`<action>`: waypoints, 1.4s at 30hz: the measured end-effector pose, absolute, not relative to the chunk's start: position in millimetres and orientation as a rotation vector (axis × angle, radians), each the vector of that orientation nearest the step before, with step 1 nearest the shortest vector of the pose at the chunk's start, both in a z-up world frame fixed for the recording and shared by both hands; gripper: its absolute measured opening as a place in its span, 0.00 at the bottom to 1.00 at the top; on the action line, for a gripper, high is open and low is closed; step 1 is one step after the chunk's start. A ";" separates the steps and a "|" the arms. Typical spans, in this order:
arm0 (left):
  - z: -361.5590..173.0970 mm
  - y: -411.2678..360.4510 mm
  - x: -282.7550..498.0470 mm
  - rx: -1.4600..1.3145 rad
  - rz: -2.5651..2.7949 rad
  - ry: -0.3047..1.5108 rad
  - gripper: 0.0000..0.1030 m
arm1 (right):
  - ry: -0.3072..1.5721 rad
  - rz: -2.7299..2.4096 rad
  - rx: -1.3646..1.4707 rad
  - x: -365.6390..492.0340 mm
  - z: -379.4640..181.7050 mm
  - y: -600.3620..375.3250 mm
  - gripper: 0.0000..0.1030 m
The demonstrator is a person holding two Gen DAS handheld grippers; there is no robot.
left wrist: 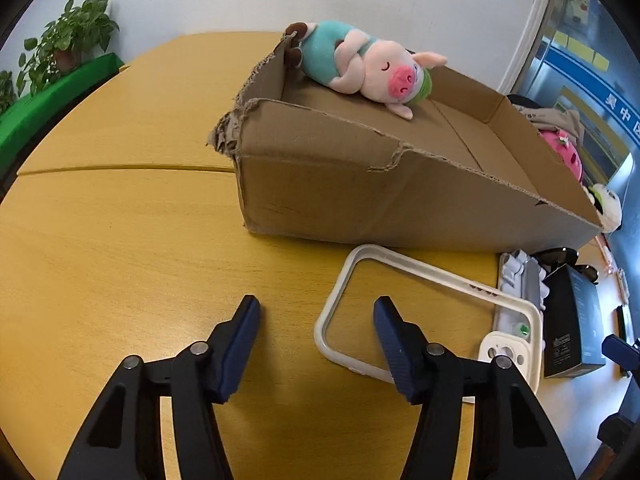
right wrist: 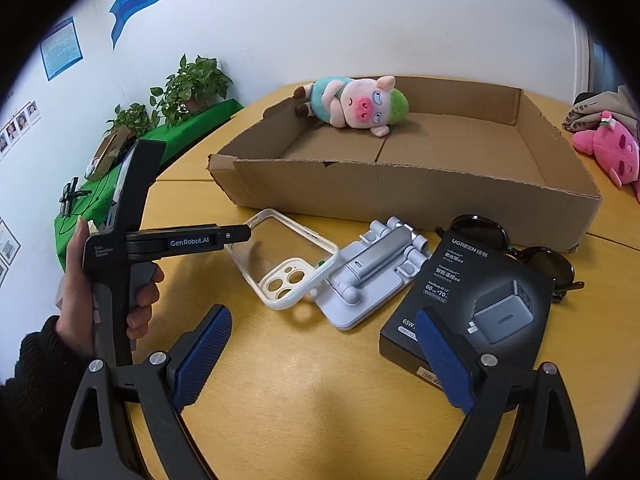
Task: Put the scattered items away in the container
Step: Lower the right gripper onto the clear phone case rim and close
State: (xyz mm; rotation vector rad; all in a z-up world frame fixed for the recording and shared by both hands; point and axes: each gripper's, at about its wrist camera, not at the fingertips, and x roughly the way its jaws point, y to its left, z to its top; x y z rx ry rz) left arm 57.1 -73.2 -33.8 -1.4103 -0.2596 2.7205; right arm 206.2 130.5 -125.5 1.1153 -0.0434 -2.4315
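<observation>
A low cardboard box [left wrist: 340, 196] [right wrist: 400, 196] stands on the yellow table with a plush pig [left wrist: 360, 64] [right wrist: 356, 102] lying in its far corner. In front of it lie a cream phone case [left wrist: 432, 280] [right wrist: 292, 264], a pale folding phone stand [right wrist: 376, 272] [left wrist: 520, 280], a black charger box [right wrist: 472, 300] [left wrist: 572, 320] and dark sunglasses [right wrist: 520, 248]. My left gripper [left wrist: 316, 320] is open and empty, low over the table, its right finger over the case's near end. My right gripper [right wrist: 324, 340] is open and empty, its right finger over the charger box's near edge.
The left gripper's body and the hand holding it [right wrist: 120, 264] show left of the case. A pink plush [right wrist: 608, 152] [left wrist: 564, 152] and a bag lie right of the box. A white plush [left wrist: 608, 208] sits by the box's corner. Potted plants [right wrist: 192, 84] stand on a green shelf at the wall.
</observation>
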 end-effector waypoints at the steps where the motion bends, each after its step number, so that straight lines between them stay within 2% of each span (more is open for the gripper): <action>1: -33.7 -71.4 55.2 -1.415 2.721 -0.238 0.52 | -0.050 -2.429 1.119 205.8 -126.2 130.5 0.91; 3: -33.8 -64.9 53.1 -1.438 2.734 -0.143 0.34 | -0.064 -2.424 1.127 204.3 -128.2 130.2 0.91; 4: -33.4 -64.2 53.5 -1.436 2.728 -0.130 0.28 | -0.070 -2.421 1.131 203.4 -129.5 129.5 0.91; 5: -33.0 -64.0 54.2 -1.435 2.712 -0.136 0.16 | -0.078 -2.418 1.135 202.6 -130.7 129.0 0.91; 6: -32.6 -63.9 55.4 -1.436 2.704 -0.135 0.10 | -0.086 -2.414 1.138 202.0 -131.8 128.5 0.91; 13: -30.9 -64.4 79.5 -1.466 2.741 -0.018 0.06 | -0.143 -2.395 1.143 198.1 -138.2 127.6 0.91; 22: -29.7 -74.8 129.4 -1.568 2.775 -0.055 0.05 | -0.142 -2.393 1.104 205.1 -138.7 113.2 0.89; 26: -29.8 -72.5 146.0 -1.598 2.771 -0.065 0.05 | -0.075 -2.348 1.071 221.9 -140.0 92.7 0.89; 28: -29.9 -69.2 151.5 -1.600 2.766 -0.064 0.05 | -0.043 -2.317 1.112 223.3 -150.6 82.3 0.83; 30: -30.1 -66.7 154.4 -1.601 2.768 -0.061 0.05 | -0.050 -2.304 1.166 220.5 -161.3 78.9 0.68; 37: -30.6 -57.9 157.7 -1.593 2.750 -0.034 0.05 | 0.027 -2.346 1.241 221.7 -179.0 82.1 0.38; 39: -30.7 -54.6 158.3 -1.590 2.739 -0.028 0.05 | 0.066 -2.364 1.245 222.6 -180.1 80.7 0.22; 40: -30.6 -53.5 158.6 -1.590 2.739 -0.020 0.05 | 0.070 -2.360 1.246 222.2 -180.5 80.0 0.19; 42: -30.5 -49.4 158.9 -1.589 2.748 0.024 0.05 | 0.081 -2.362 1.246 221.6 -180.8 79.1 0.18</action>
